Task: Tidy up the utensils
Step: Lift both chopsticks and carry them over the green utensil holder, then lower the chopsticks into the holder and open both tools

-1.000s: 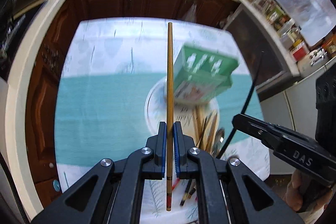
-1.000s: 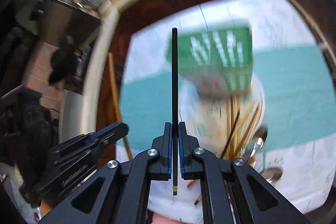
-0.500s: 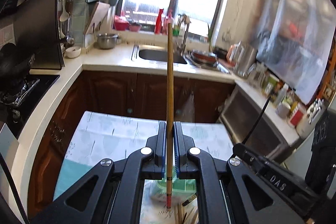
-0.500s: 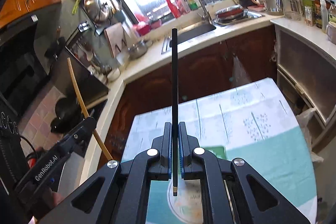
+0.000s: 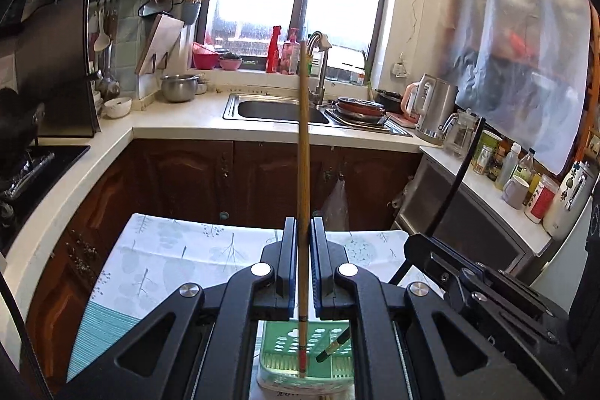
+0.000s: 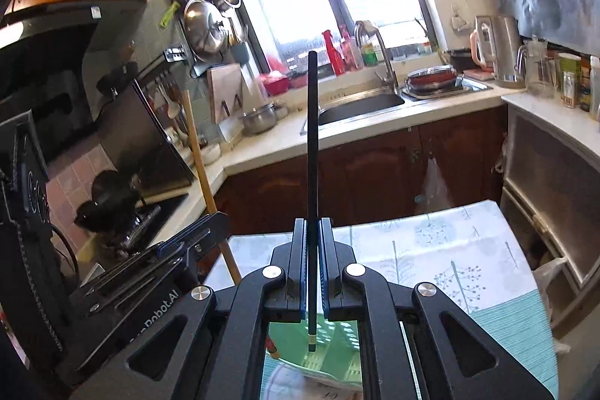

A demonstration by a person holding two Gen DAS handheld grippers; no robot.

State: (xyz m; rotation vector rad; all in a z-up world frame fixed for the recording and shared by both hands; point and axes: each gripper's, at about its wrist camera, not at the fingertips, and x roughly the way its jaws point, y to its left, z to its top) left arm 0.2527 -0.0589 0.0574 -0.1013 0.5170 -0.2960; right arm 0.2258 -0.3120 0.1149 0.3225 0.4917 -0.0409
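The left gripper [image 5: 300, 268] has its jaws clamped on a long yellow-brown bamboo chopstick with a red-banded lower end [image 5: 303, 175], held upright. Its lower tip hangs inside the perforated green plastic utensil basket [image 5: 277, 347] below the jaws. Only this left wrist view shows the basket's slotted floor, the white plate rim [image 5: 300, 388] under it, and the gold-tipped end of the second stick slanting in from the right.

The right gripper [image 6: 311, 272] is closed tight on a slim black chopstick with a gold-banded tip [image 6: 312, 175], also upright, its tip over the same green basket [image 6: 337, 332]. Only the right wrist view shows the left gripper's body from the side at the left edge, with the bamboo chopstick [image 6: 198, 175] rising slanted beside the stove, and its red end [image 6: 272, 347] poking into the basket near the black tip.

The two grippers sit close side by side over the basket. The leaf-patterned white and teal tablecloth [image 5: 168, 257] lies bare to the left, toward the dark wooden cabinets [image 5: 187, 182], and likewise to the right [image 6: 468, 257]
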